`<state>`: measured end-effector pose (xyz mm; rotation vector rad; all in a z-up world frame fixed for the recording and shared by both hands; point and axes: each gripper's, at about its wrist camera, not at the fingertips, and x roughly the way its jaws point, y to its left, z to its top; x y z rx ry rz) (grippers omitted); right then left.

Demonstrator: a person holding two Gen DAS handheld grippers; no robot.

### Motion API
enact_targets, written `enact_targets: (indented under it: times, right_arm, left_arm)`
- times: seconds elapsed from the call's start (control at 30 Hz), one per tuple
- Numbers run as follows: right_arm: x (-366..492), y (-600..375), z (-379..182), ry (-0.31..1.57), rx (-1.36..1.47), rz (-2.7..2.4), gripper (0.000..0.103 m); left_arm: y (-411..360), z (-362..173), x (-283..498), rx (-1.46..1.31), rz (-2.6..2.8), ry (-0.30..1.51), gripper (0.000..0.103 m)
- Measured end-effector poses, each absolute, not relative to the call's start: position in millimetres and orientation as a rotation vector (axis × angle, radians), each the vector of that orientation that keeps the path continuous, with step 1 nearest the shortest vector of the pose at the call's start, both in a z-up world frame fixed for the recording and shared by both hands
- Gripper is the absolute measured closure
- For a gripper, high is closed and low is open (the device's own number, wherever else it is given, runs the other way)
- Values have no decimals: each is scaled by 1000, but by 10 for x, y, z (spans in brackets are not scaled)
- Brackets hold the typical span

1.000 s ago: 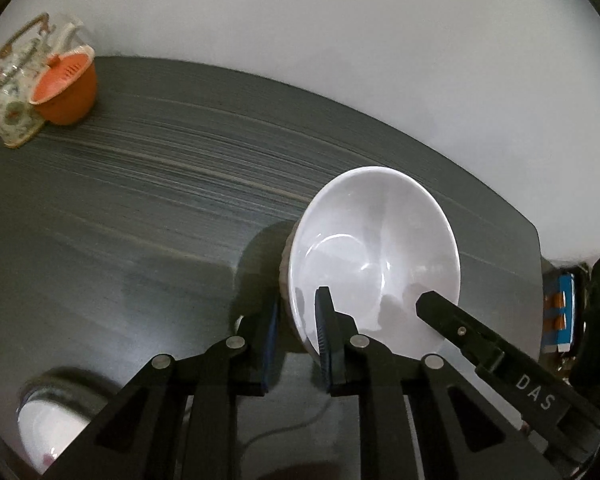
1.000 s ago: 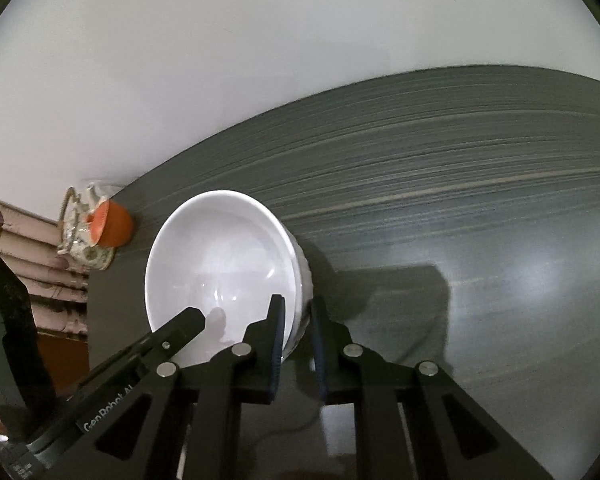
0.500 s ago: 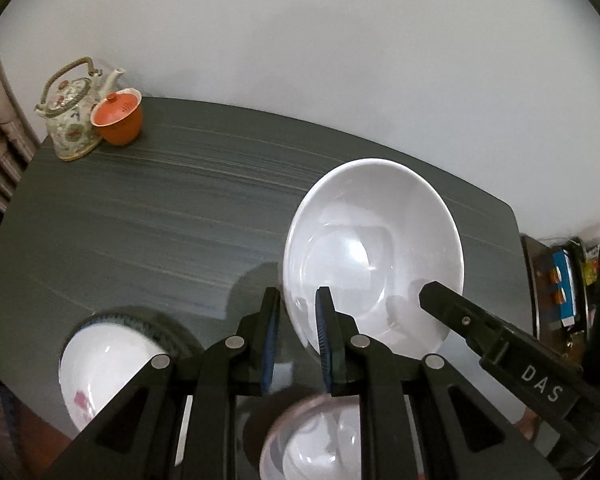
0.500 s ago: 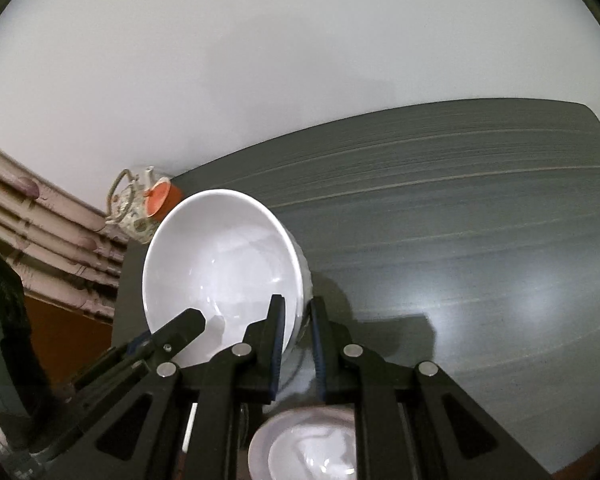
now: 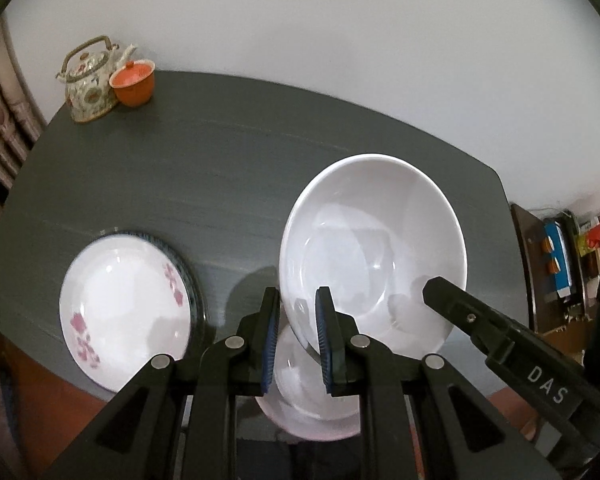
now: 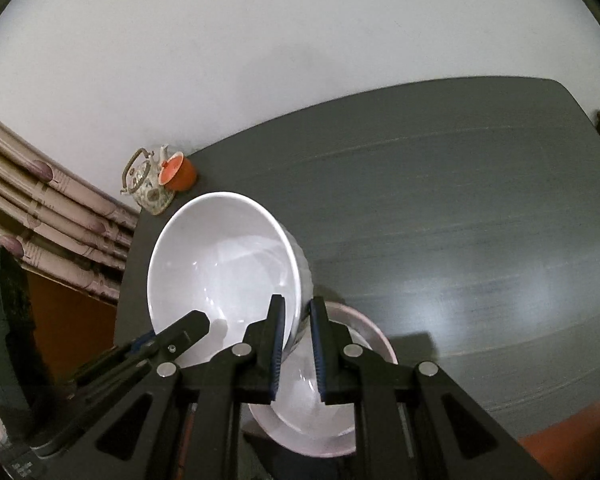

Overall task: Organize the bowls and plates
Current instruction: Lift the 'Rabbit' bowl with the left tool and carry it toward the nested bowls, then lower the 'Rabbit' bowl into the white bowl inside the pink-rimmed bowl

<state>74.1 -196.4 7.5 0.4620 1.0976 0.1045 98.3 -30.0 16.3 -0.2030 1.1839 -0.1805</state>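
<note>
A large white bowl [image 5: 374,248] is held in the air above the dark table [image 5: 220,168] by both grippers. My left gripper [image 5: 297,336] is shut on its near-left rim. My right gripper [image 6: 296,340] is shut on the opposite rim; the bowl also shows in the right wrist view [image 6: 220,264]. The right gripper's finger reaches into the left wrist view [image 5: 460,312]. Below the bowl sits a smaller white bowl with a pinkish rim [image 5: 300,396], also in the right wrist view [image 6: 320,412]. A white plate with pink flowers [image 5: 124,304] lies on a blue-rimmed plate at the table's front left.
A floral teapot [image 5: 90,80] and an orange lidded cup [image 5: 134,82] stand at the table's far left corner. A curtain [image 6: 52,220] hangs left of the table. A shelf with small items [image 5: 560,256] stands to the right. The table's right half [image 6: 460,220] is bare.
Both grippers have lifted the large white bowl up and back from the table. The flowered plate and the smaller bowl beneath have come into view.
</note>
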Motion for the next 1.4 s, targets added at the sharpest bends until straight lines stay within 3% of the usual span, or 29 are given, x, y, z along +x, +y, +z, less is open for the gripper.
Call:
enact_targets:
  times: [1.4]
  right_arm:
    - [424,-1893,-579,1257,484,37,89]
  left_arm:
    - [-460,-515,766,-188,-169,1358,88]
